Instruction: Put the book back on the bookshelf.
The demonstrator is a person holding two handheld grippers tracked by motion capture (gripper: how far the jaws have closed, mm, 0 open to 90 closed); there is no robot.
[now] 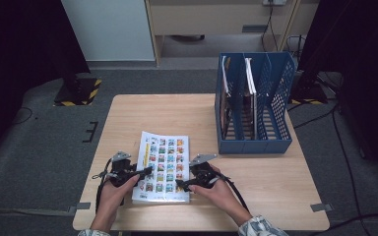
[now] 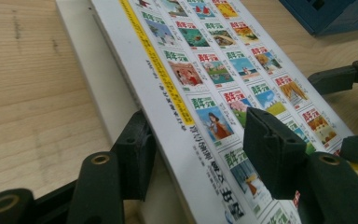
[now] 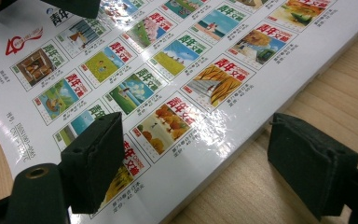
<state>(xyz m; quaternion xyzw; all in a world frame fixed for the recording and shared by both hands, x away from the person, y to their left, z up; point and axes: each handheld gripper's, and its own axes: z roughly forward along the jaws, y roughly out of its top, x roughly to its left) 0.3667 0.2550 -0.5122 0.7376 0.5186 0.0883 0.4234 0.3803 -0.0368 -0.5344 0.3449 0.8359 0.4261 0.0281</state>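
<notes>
L gripper [image 1: 146, 171] coming in at the mag's left edge, jaws open wide and straddling it: one jaw under/outside the spine side, the other over the cover. Not pinching yet, gap visible both sides in the left gripper view. Magazine [image 1: 162, 166] lying flat on the table [image 1: 256, 196], near-centre front, cover with a grid of small pics facing up; looks like a thin stack, white edge of another one showing beneath [image 2: 98, 88]. R gripper [image 1: 181, 185] sitting at the right-front corner, jaws also spread wide, one jaw over the cover, the other out over bare wood just beside the edge. Holding nothing. Blue file rack [image 1: 255, 105] standing at back right, well apart from the mag, a couple of items already upright in its slots.

Step, imo: getting grip on the mag from both sides before lifting. Next calls for closing L on the spine edge first, R closing on the opposite edge, then lifting level. Risk: glossy cover slipping, or grabbing just the top copy.
</notes>
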